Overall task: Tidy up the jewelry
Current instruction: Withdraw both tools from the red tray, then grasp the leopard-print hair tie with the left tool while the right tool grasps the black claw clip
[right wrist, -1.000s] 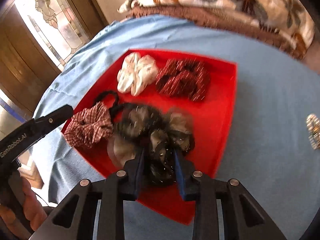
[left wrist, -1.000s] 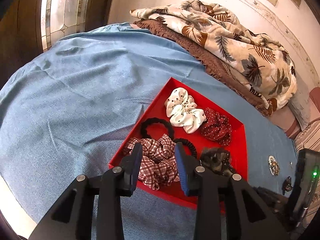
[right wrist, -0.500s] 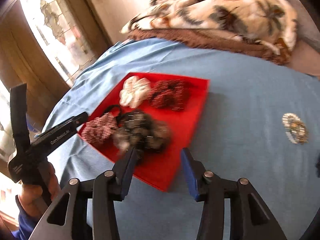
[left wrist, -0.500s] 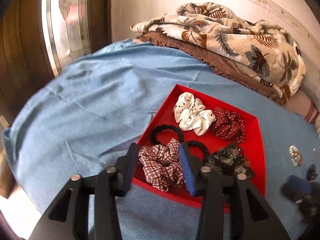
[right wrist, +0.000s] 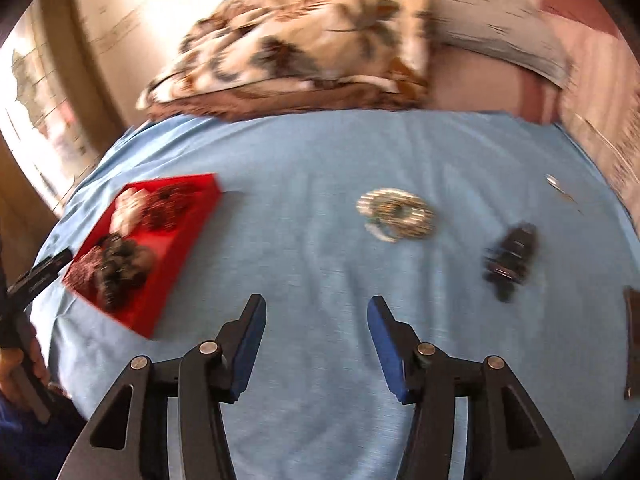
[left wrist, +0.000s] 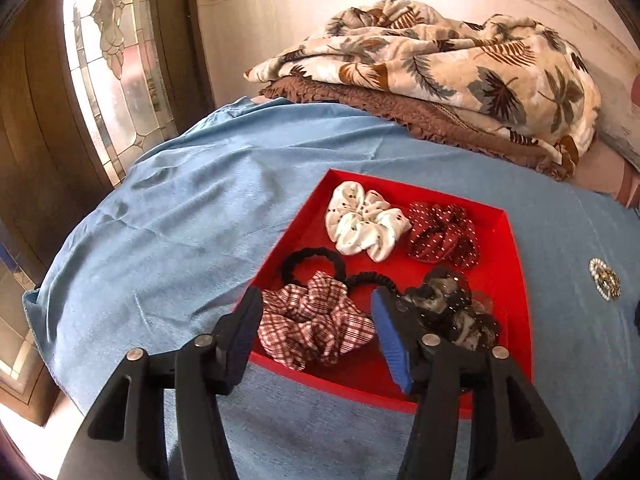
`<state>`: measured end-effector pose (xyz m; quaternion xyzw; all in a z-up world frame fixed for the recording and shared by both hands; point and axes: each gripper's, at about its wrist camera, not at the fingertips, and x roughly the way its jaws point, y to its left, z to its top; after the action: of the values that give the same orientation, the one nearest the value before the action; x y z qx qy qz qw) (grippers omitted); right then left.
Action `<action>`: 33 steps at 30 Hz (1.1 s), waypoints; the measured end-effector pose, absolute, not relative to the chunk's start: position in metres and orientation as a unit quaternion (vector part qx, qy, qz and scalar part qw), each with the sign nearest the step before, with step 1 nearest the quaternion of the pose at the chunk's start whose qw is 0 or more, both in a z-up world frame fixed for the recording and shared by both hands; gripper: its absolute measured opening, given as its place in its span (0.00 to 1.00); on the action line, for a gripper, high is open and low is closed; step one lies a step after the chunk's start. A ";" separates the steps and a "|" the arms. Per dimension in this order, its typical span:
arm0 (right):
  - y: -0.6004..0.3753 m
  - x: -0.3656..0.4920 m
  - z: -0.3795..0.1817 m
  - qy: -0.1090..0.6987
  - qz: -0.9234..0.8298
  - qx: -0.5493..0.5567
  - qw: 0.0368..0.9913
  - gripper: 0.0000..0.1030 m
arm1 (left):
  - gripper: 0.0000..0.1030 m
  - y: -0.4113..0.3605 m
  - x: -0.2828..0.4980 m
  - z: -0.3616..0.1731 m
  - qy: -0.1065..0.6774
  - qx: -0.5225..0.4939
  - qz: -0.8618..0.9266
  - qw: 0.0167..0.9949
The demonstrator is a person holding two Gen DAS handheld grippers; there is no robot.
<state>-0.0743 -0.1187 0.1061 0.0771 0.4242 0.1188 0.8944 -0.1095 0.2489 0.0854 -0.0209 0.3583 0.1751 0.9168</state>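
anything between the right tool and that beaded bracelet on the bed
Nothing: in the right wrist view only bare blue sheet lies between the open right tool and the beaded bracelet.

Right wrist view motion-blurred, dark hair clip (right wrist: 510, 262) indistinct, dark flat object (right wrist: 632, 344) cut off at right edge, thin metal piece (right wrist: 560, 188) far right too small to identify

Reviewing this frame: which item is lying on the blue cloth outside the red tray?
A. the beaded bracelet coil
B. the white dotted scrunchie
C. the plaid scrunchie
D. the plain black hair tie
A: the beaded bracelet coil lies on the blue cloth well to the right of the red tray, which holds the scrunchies and hair ties.
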 end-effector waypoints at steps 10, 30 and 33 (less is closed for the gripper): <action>-0.192 -0.082 0.092 0.422 0.060 0.121 0.896 0.59 | 0.55 0.227 -0.105 0.075 0.369 0.007 0.176 0.912; -0.310 -0.064 0.058 0.413 0.019 0.283 0.865 0.63 | 0.64 0.077 -0.083 0.115 0.409 -0.041 -0.042 0.911; -0.312 -0.048 0.058 0.414 0.033 0.289 0.863 0.63 | 0.64 0.046 -0.057 0.108 0.430 -0.050 -0.067 0.899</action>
<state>-0.0476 -0.3124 0.0580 0.2886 0.4143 0.0331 0.8626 -0.0572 0.0458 0.1077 -0.0496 0.4297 -0.0670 0.8991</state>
